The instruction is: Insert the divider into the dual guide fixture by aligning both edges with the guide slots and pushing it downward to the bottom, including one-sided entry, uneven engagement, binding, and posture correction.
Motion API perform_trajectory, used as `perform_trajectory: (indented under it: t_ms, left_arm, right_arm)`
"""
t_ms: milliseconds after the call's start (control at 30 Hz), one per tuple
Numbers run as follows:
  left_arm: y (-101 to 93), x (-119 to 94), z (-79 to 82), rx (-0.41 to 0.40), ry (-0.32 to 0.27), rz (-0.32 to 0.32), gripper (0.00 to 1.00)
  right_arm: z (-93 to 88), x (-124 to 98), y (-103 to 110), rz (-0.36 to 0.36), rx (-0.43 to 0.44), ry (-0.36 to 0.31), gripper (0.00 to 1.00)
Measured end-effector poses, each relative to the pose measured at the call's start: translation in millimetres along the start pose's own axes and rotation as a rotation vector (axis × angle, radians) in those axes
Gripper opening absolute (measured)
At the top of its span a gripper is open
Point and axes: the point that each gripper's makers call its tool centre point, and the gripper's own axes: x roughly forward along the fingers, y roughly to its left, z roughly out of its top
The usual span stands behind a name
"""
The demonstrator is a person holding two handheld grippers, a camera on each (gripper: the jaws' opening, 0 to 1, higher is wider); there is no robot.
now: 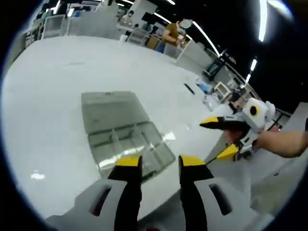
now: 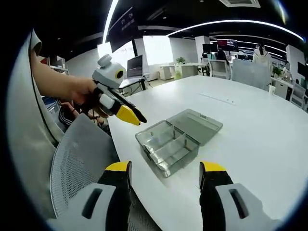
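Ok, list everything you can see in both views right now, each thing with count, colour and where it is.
Compartment box: one, clear grey, lid open flat, near the table edge.
Table: one, white, round-edged, under the box.
Mesh chair: one, grey, beside the table edge.
Small items: a few, dark, far side of the table; too small to identify.
Left gripper: one, yellow-tipped, open, above the box.
Right gripper: one, yellow-tipped, open, facing the box.

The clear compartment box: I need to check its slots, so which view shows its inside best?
The right gripper view: the clear compartment box sits unobstructed, lid open, partitions visible. In the left gripper view the box is partly hidden by the left claw.
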Motion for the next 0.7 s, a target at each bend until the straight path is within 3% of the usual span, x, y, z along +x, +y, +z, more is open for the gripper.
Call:
perform_trajectory:
  t_ms: [400,700]
  left_arm:
    - [-21.9,-3,14.5,0.126,-0.101,-0.072,0.36]
    - [-26.6,-5,12.1,0.211,-0.106,-0.087,0.43]
  right_arm:
    - [-16.7,-9,-30,-0.027,-0.014,0.051,0.53]
    - [-22.0,-9,-50,-0.042,-0.045,0.076,0.53]
